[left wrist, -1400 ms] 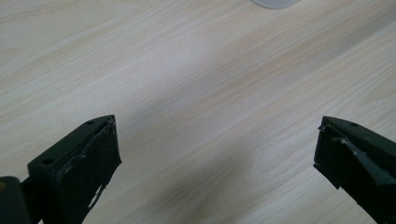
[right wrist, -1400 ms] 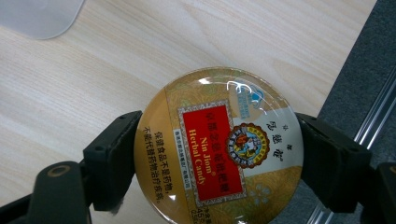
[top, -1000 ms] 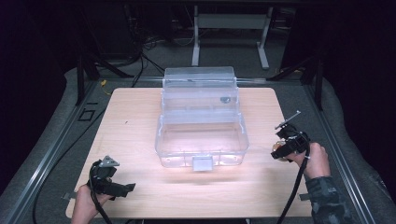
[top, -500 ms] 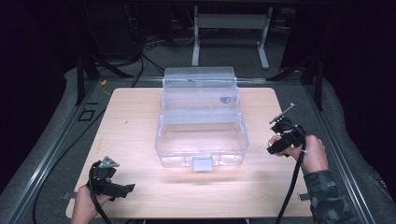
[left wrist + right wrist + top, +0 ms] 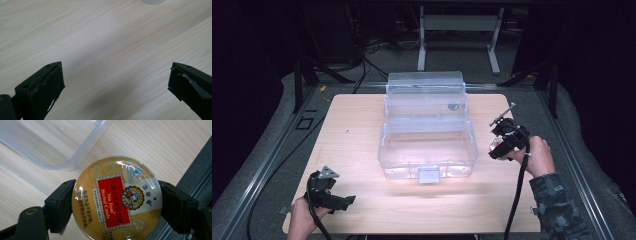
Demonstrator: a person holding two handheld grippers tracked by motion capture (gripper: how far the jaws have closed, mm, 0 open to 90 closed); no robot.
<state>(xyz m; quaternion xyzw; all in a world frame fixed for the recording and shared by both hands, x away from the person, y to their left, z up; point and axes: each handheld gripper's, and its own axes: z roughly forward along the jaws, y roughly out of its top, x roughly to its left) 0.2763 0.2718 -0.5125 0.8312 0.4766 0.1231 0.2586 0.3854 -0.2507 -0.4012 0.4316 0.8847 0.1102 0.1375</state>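
— Right tool [image 5: 498, 146], at the right side of the surface [image 5: 357, 125]?
— Clamped on a round candy tin [image 5: 117, 198], one black jaw pressed to each side of its rim. Held up off the wood, just beside the right wall of the clear plastic box [image 5: 427, 150]. Gold lid with a red label reading "Nin Jiom Herbal Candy", seen face-on in the right gripper view. Curved rim of the box [image 5: 75, 152] just behind the tin there.

— And the tin in the high view?
— A small pale glint at the tip of the tool [image 5: 493, 145], in front of the right hand [image 5: 537, 155]. Too small to read from up there.

— Left tool [image 5: 343, 201]?
— Gaping wide, nothing between the jaws. Low at the near left corner of the surface, gripped by the left hand [image 5: 302, 217], well apart from the box. Bare pale wood [image 5: 105, 50] under the jaws in the left gripper view.

— Box itself?
— Standing at the middle of the surface, lid [image 5: 424, 92] thrown back and upright at the far side, latch [image 5: 428, 175] facing the near edge. Cable [image 5: 514, 200] trailing from the right tool over the near edge of the surface.
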